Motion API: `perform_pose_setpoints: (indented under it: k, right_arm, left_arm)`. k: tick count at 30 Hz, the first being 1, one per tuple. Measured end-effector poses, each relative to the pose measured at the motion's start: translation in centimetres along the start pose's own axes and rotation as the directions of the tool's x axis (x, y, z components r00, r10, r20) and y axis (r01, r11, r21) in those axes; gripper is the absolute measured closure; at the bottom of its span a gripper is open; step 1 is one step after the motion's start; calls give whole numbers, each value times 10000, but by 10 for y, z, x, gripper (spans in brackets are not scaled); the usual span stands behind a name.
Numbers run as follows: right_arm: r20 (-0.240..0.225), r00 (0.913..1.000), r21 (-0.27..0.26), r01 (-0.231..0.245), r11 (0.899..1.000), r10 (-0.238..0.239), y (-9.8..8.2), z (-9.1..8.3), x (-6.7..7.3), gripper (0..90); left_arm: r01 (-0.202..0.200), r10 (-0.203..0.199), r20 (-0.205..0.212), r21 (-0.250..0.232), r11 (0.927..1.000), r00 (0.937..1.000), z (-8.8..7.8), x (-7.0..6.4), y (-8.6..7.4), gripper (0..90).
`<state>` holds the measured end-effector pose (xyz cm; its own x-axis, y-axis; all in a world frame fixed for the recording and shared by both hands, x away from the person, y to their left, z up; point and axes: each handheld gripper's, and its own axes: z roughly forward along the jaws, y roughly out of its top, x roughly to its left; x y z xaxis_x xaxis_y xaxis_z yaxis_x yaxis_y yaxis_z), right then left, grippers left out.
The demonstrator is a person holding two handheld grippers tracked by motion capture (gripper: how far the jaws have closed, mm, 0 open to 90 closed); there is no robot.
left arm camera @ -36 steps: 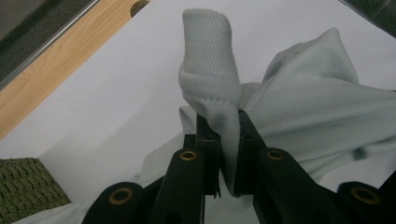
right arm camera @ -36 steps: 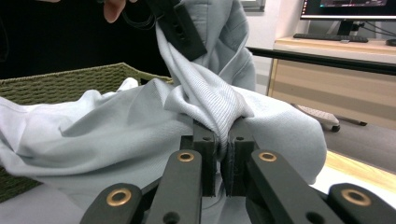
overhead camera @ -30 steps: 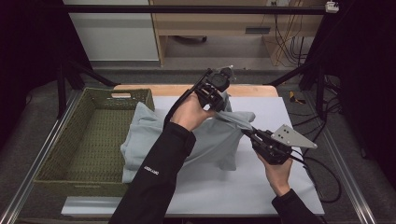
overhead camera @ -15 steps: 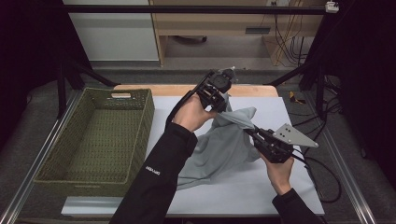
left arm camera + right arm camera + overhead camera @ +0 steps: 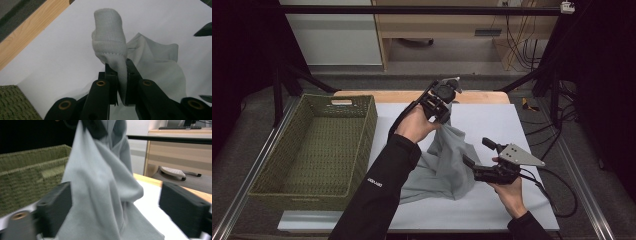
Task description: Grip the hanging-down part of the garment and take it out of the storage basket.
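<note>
A pale grey-green cloth garment (image 5: 444, 162) hangs from my left gripper (image 5: 443, 111), which is raised above the middle of the white table. In the left gripper view the jaws are shut on a ribbed hem of the garment (image 5: 111, 47). The garment's lower part lies crumpled on the table. My right gripper (image 5: 476, 159) is low at the garment's right edge with its jaws wide open. In the right gripper view the hanging garment (image 5: 105, 192) sits between the two spread jaws, and I cannot tell whether it touches them.
A green woven basket (image 5: 362, 117) stands at the table's left, also seen in the right gripper view (image 5: 27, 180). The white table top (image 5: 492, 120) has a wooden far edge (image 5: 377, 93). Cables trail off the right gripper. Shelving and floor lie beyond.
My left gripper has lifted the garment off the table and drawn it toward the right; the cloth, which lay spread flat, now hangs in a drape. The right gripper stayed near its right edge.
</note>
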<state>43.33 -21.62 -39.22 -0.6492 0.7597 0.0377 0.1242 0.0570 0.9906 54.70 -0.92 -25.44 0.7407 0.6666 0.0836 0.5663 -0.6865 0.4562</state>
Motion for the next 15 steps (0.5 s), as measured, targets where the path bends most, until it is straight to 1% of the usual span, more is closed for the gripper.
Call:
perform_pose_setpoints:
  k: [2, 3, 4, 5, 6, 7, 8, 10, 11, 12, 13, 14, 15]
  right_arm:
    - [67, 9996, -214, -255, 9994, 257, 2, -5, -1, 50]
    - [175, 9995, -239, -271, 9993, 275, 2, -7, -3, 39]
    - [175, 9995, -239, -271, 9993, 275, 2, -7, -3, 39]
    - [341, 9992, -356, -203, 9992, 215, 1, -10, -7, 28]
    - [473, 9988, -363, -75, 9993, 92, 0, -11, -10, 22]
    - [468, 9988, -383, -139, 9992, 157, -1, -13, -12, 21]
    - [442, 9979, -340, -454, 9984, 469, -2, -14, -12, 19]
    - [499, 9980, -307, -361, 9989, 376, -4, -15, -15, 15]
    - [524, 9979, -414, -351, 9985, 372, -5, -16, -16, 13]
    - [560, 9983, -378, -139, 9992, 160, -7, -19, -21, 13]
    - [560, 9983, -378, -139, 9992, 160, -7, -19, -21, 13]
    - [607, 9978, -447, -247, 9987, 274, -8, -21, -23, 12]
    - [629, 9968, -441, -470, 9979, 497, -9, -22, -23, 12]
  left_arm:
    - [-42, 42, 11, -3, 10000, 10000, 2, 0, -1, 831]
    - [-76, 76, 63, -43, 10000, 10000, 6, -1, -5, 830]
    - [-76, 76, 63, -43, 10000, 10000, 6, -1, -5, 830]
    - [-138, 139, 86, -34, 9999, 9999, 7, -2, -7, 829]
    - [-196, 197, 119, -96, 9998, 9997, 9, -2, -11, 829]
    - [-196, 197, 119, -96, 9998, 9997, 9, -2, -11, 829]
    - [-208, 210, 156, -113, 9997, 9997, 11, -2, -13, 828]
    - [-253, 256, 175, -189, 9995, 9995, 13, -2, -17, 828]
    - [-225, 229, 198, -203, 9995, 9995, 14, -3, -18, 828]
    - [-246, 257, 268, -391, 9989, 9993, 16, -3, -22, 827]
    - [-246, 257, 268, -391, 9989, 9993, 16, -3, -22, 828]
    - [-318, 333, 312, -484, 9983, 9990, 20, -5, -27, 827]
    - [-347, 364, 324, -522, 9980, 9988, 21, -6, -30, 827]
